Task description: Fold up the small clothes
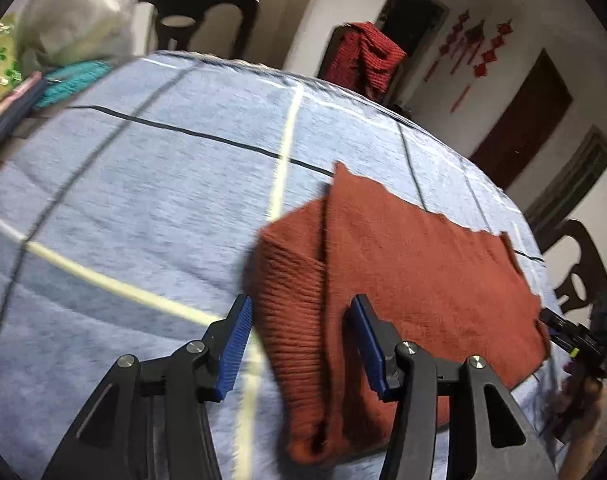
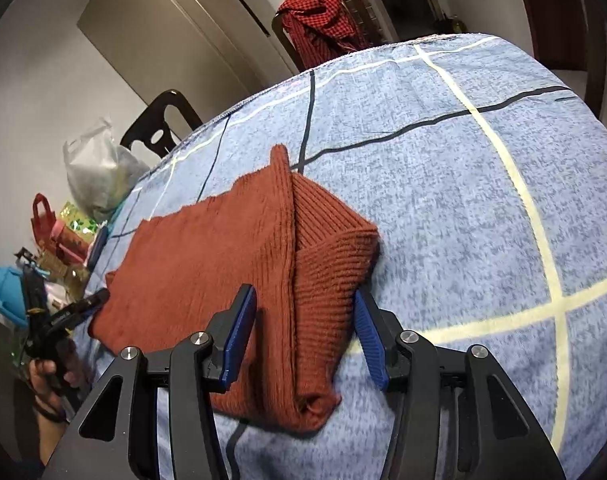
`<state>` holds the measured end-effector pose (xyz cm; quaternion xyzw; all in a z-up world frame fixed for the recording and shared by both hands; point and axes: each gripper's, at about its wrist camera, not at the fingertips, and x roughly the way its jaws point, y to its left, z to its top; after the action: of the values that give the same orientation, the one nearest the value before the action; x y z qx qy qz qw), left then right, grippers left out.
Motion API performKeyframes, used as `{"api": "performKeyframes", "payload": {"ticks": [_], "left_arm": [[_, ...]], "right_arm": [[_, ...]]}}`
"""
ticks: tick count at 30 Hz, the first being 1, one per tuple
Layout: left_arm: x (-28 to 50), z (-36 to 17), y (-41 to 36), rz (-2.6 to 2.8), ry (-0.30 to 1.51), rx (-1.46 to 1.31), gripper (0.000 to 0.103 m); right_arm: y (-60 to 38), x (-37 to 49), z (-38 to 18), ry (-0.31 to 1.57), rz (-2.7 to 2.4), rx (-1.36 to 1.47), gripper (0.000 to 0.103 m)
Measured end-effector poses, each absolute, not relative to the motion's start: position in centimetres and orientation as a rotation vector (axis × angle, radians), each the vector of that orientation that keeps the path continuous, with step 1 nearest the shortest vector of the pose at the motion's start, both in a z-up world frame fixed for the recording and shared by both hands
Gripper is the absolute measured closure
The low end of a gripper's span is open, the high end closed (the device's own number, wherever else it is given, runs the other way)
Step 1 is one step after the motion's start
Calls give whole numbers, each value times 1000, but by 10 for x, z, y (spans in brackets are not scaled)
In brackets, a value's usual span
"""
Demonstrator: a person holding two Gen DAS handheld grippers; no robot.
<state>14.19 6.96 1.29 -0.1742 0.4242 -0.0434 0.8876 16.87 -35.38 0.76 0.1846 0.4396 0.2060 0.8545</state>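
Soft, limp ribbed knit point(image 2: 207, 264), light, grippy; best pinched at a doubled edge or corner. Left gripper point(image 1: 299, 344) and right gripper point(image 2: 305, 336) both apart, empty.

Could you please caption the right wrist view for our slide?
Open right gripper above a partly folded rust knit on the blue checked cloth.

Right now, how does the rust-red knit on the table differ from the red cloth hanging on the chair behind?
The rust-red knit lies flat and partly folded on the blue checked table cover; the red checked cloth hangs crumpled over a chair back. The knit is one plain colour with ribbing; the cloth has a dark check. The knit sits by both grippers; the cloth is beyond the table's far edge. Both are reddish fabric.
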Motion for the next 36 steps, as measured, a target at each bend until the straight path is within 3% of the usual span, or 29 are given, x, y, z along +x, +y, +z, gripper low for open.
{"api": "performKeyframes", "payload": {"ticks": [12, 16, 20, 26, 36], "left_arm": [[147, 14, 55, -167, 848, -380, 47], [144, 21, 47, -168, 829, -337, 69], [142, 27, 45, -160, 810, -316, 81], [150, 25, 36, -158, 835, -292, 87], [138, 100, 34, -253, 701, -299, 88]], "right_arm": [[-351, 172, 4, 944, 509, 428, 52], [-342, 174, 7, 939, 513, 398, 52], [-338, 172, 12, 927, 513, 364, 63], [-333, 183, 7, 960, 477, 334, 86], [-321, 166, 81, 814, 593, 335, 90]]}}
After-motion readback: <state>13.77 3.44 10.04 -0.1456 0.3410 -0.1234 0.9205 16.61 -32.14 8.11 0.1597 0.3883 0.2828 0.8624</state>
